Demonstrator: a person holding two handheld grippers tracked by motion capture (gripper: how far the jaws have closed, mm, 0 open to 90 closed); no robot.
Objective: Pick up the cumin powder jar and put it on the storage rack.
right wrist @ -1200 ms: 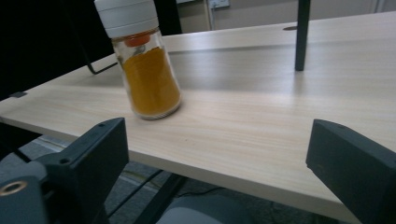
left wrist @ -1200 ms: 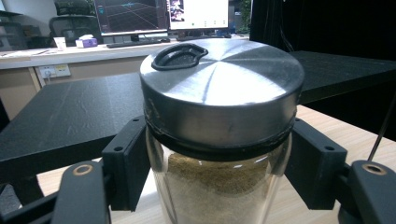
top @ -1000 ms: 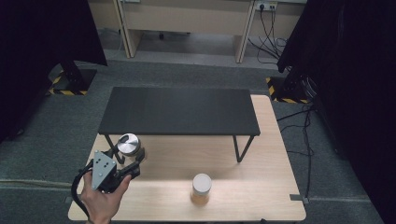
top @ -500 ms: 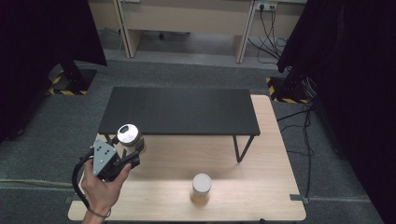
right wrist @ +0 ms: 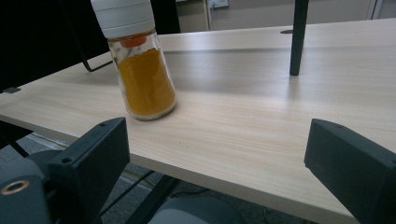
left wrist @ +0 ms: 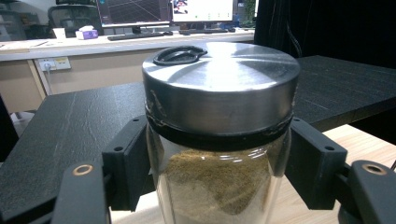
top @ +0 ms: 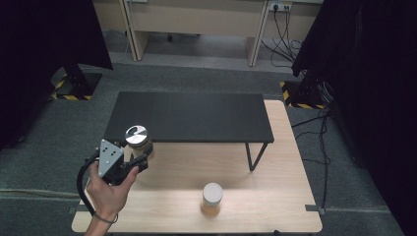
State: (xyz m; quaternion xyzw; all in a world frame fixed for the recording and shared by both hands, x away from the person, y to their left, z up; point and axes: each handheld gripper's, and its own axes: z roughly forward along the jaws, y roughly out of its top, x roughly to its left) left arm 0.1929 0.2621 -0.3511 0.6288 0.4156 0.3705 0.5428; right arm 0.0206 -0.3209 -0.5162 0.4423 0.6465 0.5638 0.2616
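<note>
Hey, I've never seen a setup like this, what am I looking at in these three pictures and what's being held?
A person works with hand-held two-jaw grippers, each carrying a camera. The high view looks down on a wooden table with a black raised shelf on it. The left gripper is shut on a metal-lidded jar of greenish-brown powder, lifted near the shelf's edge. The left gripper view looks along its own jaws at that jar. The right gripper view shows the right gripper open, low at the table's edge, facing a white-capped jar of orange powder standing on the table.
</note>
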